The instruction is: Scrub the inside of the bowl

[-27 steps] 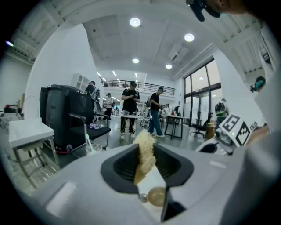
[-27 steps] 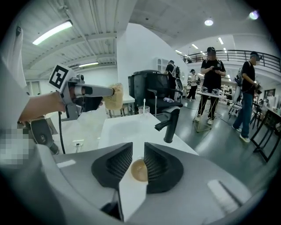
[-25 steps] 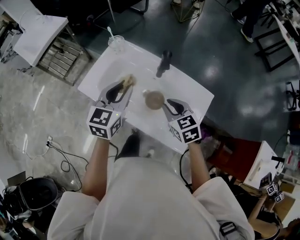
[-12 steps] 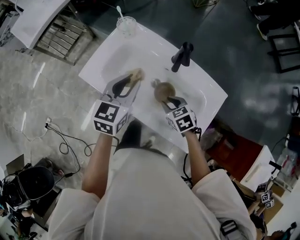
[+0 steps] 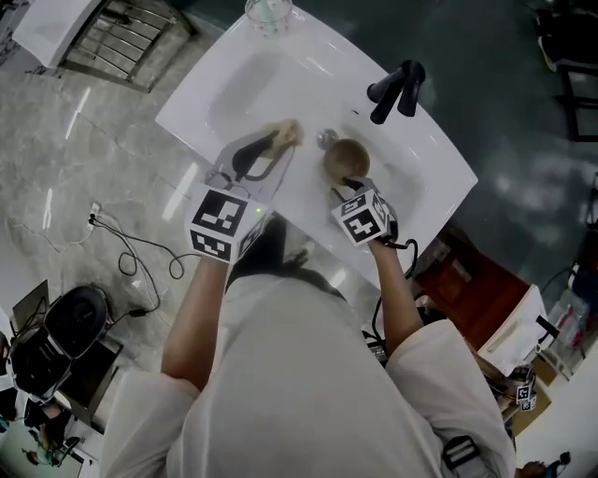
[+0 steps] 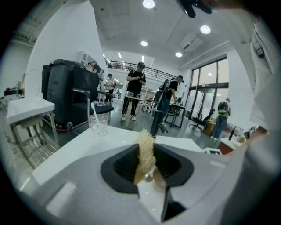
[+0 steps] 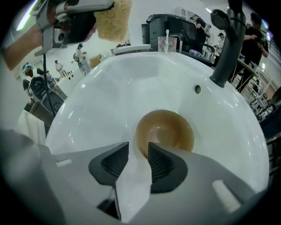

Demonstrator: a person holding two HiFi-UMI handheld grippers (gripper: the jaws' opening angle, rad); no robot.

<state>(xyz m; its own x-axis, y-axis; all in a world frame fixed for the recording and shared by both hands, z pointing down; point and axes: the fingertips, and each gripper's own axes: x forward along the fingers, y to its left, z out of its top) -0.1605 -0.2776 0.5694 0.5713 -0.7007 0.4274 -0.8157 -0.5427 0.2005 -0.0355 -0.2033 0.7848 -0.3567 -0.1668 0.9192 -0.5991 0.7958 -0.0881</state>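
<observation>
While the left tool [image 5: 269,151] pinches the scrubber [image 5: 285,133] above the sink [image 5: 224,89], the right tool [image 5: 348,191] — jaws just opened wide, loosely straddling the rim of the bowl [image 5: 348,161] — grips nothing; all scrubbing remains.

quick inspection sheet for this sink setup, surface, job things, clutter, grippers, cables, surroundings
surface: white sink with a black faucet; the basin looks bare apart from the bowl
job's things: brown bowl upright in the basin; tan scrubber not yet in it
clutter: clear cup with a white utensil at the sink's far corner
grippers: left gripper shut on the scrubber; right gripper open, jaws just been opening, the bowl's near rim in the gap, not gripped
cables: loose cables on the floor to the left
surroundings: metal rack beside the sink; people standing behind
</observation>
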